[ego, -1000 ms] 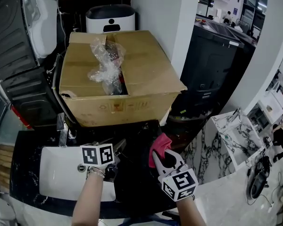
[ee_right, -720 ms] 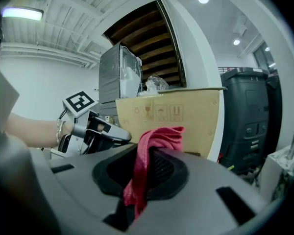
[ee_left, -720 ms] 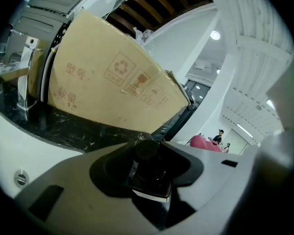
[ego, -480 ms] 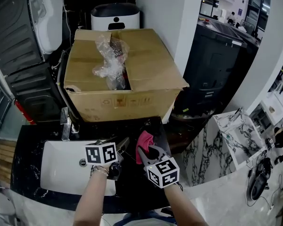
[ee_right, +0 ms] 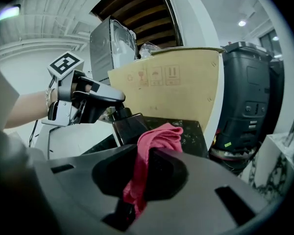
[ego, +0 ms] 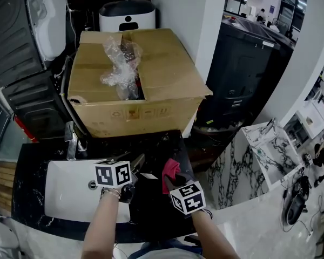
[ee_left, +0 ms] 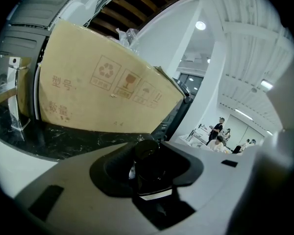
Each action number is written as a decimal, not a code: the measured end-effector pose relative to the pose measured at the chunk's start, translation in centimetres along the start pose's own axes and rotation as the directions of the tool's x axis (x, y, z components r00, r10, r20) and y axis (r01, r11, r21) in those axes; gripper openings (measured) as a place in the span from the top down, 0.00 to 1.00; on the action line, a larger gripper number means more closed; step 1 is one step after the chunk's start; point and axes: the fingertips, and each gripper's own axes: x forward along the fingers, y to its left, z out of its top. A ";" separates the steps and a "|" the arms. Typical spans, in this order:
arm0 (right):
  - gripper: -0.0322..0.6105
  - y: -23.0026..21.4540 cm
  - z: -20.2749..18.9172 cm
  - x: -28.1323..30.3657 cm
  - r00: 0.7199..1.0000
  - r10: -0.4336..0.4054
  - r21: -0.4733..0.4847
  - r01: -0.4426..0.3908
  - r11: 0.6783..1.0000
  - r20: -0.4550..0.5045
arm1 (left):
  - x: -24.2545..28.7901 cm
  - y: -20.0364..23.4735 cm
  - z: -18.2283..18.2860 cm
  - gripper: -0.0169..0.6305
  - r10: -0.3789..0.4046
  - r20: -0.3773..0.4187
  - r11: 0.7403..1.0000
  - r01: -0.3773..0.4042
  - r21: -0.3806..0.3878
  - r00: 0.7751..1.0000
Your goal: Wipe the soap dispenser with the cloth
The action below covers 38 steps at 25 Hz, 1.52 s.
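Observation:
The soap dispenser (ee_right: 129, 127) is a dark bottle standing on the black countertop (ego: 156, 215), right of the sink. My left gripper (ego: 135, 166) is shut on its black pump top (ee_left: 149, 163), and this grip shows from the side in the right gripper view (ee_right: 112, 109). A red cloth (ego: 170, 170) is bunched in my right gripper (ego: 176, 179), which is shut on it. In the right gripper view the cloth (ee_right: 154, 141) hangs between the jaws, just right of the bottle and close to it. Whether the cloth touches the bottle I cannot tell.
A big cardboard box (ego: 146, 99) with crumpled plastic wrap (ego: 119, 63) fills the space behind the counter. The white sink (ego: 70, 196) and its faucet (ego: 71, 142) lie to the left. A black bin (ego: 240, 72) and a marble top (ego: 267, 150) stand to the right.
My right gripper has come down and moved left with the cloth, closer to the dispenser. The left gripper has kept still on the pump top.

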 end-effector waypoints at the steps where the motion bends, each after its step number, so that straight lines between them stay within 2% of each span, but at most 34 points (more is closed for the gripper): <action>1: 0.87 -0.1 0.0 -0.2 1.000 -0.005 0.004 0.005 1.000 -0.002 | 0.0 0.0 0.0 0.69 0.000 0.000 1.000 0.000 -0.002 1.000; 4: 0.87 -0.4 1.9 -1.4 0.997 -0.003 0.050 -0.001 0.999 0.082 | 0.1 0.0 -0.1 0.69 -0.002 -0.002 1.000 0.002 -0.004 1.000; 8: 0.87 0.8 5.8 -2.1 0.976 0.062 0.070 -0.079 0.994 0.211 | 0.1 -0.1 -0.1 0.69 -0.003 -0.009 1.000 0.003 0.000 1.000; 11: 0.87 2.5 6.6 -1.1 0.968 0.133 0.032 -0.143 0.989 0.213 | 0.0 -0.1 -0.1 0.69 0.005 -0.014 1.000 -0.005 0.004 1.000; 14: 0.87 3.4 5.5 0.0 0.970 0.173 0.016 -0.178 0.984 0.171 | 0.0 0.0 -0.1 0.69 0.010 -0.016 1.000 -0.010 0.001 1.000; 22: 0.87 0.5 0.7 0.5 0.996 0.084 0.075 -0.086 0.994 0.030 | 0.1 -0.2 0.0 0.69 0.006 -0.018 1.000 -0.006 0.022 1.000; 26: 0.87 -0.4 -0.8 0.4 0.997 0.048 0.046 -0.046 0.998 -0.053 | 0.1 0.0 0.0 0.69 0.007 -0.023 1.000 -0.006 0.025 1.000; 28: 0.87 -1.5 -0.4 -0.1 0.999 0.015 0.042 -0.013 0.999 -0.048 | 0.1 0.2 0.0 0.69 0.004 -0.026 1.000 -0.003 0.020 1.000; 31: 0.87 -3.4 2.2 -0.6 0.998 -0.006 0.081 0.001 0.997 0.058 | 0.2 0.1 0.0 0.69 -0.015 -0.029 0.999 0.016 0.029 0.999; 34: 0.87 -4.3 4.7 0.3 0.990 0.032 0.102 -0.046 0.994 0.139 | 0.5 -0.8 0.0 0.69 -0.054 -0.036 0.995 0.057 0.077 0.998; 38: 0.87 -3.2 5.5 2.1 0.976 0.160 0.131 -0.180 0.975 0.149 | 1.1 -3.4 -0.2 0.69 -0.126 -0.066 0.964 0.137 0.229 0.990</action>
